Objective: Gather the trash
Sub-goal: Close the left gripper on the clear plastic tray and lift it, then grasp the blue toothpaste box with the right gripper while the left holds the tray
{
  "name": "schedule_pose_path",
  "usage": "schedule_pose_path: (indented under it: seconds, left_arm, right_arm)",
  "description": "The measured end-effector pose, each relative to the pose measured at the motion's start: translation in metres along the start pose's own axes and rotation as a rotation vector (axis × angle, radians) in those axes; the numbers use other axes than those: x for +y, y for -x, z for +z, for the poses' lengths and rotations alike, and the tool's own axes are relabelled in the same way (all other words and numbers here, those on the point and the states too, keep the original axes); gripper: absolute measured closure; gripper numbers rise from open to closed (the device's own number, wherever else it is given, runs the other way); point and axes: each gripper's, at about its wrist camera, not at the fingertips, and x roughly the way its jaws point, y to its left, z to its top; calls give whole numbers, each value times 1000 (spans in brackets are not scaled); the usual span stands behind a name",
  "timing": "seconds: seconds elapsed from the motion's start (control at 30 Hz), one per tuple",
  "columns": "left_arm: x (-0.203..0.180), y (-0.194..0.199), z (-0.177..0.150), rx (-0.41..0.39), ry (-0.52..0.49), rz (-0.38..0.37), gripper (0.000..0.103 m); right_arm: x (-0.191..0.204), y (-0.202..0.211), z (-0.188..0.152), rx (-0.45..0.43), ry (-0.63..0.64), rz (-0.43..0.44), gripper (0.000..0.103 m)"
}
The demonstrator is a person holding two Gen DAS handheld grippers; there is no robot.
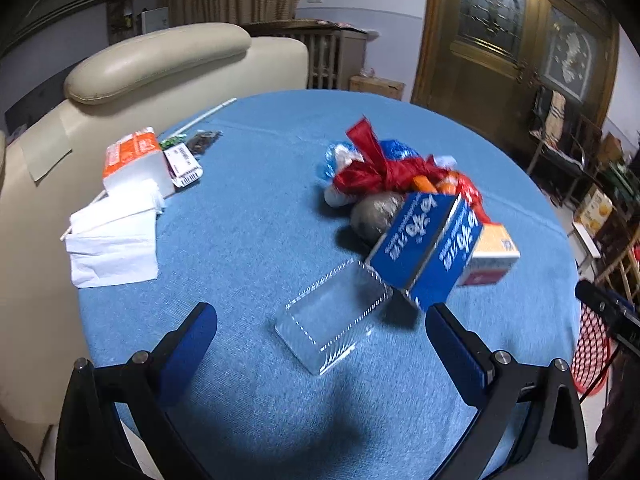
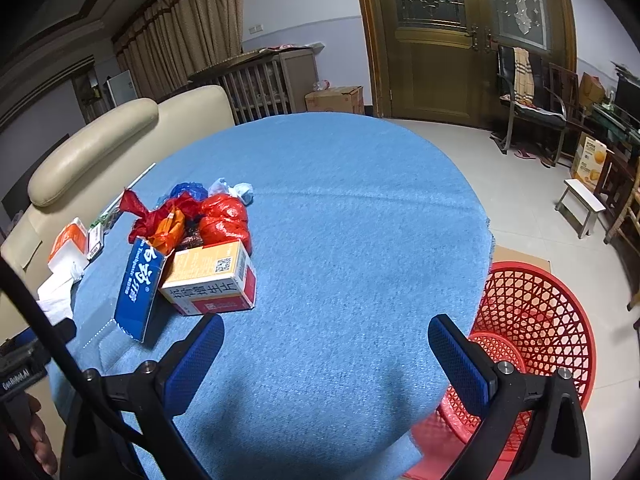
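A pile of trash lies on the round blue table point(image 1: 248, 220): a clear plastic box point(image 1: 332, 320), a blue toothpaste carton point(image 1: 424, 244), an orange and white medicine box point(image 2: 212, 280), red plastic bags point(image 2: 224, 216) and blue bags point(image 1: 340, 156). My left gripper point(image 1: 320, 340) is open and empty, with the clear box lying between its fingers. My right gripper point(image 2: 326, 348) is open and empty over bare cloth, to the right of the medicine box. A red mesh basket point(image 2: 536, 320) stands on the floor at the table's right edge.
White tissues point(image 1: 112, 240), an orange tissue pack point(image 1: 134, 160) and small packets point(image 1: 186, 166) lie at the table's left. A cream sofa point(image 1: 160, 64) is behind the table. Wooden doors point(image 2: 440, 48), chairs point(image 2: 528, 100) and a small stool point(image 2: 580, 204) stand to the right.
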Motion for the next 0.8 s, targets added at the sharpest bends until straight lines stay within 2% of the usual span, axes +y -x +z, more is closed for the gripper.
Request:
schedule_pose_path:
  seconds: [0.2, 0.3, 0.43, 0.57, 0.63, 0.67, 0.8]
  left_arm:
    - [3, -19, -8, 47, -64, -14, 0]
    - [3, -28, -6, 51, -119, -4, 0]
    - [10, -40, 1, 55, -140, 0, 0]
    - [13, -52, 2, 85, -171, -49, 0]
    - [12, -56, -1, 98, -194, -68, 20]
    - [12, -59, -2, 117, -194, -86, 47]
    - [20, -54, -6, 109, -122, -110, 47]
  right_arm:
    - [7, -2, -4, 8, 30, -8, 0]
    - [8, -6, -5, 20, 32, -9, 0]
    - [14, -10, -8, 24, 40, 4, 0]
    - [19, -13, -9, 33, 52, 5, 0]
    - [22, -14, -10, 39, 58, 4, 0]
    - [23, -15, -10, 41, 64, 0, 0]
    - [28, -18, -11, 54, 75, -1, 0]
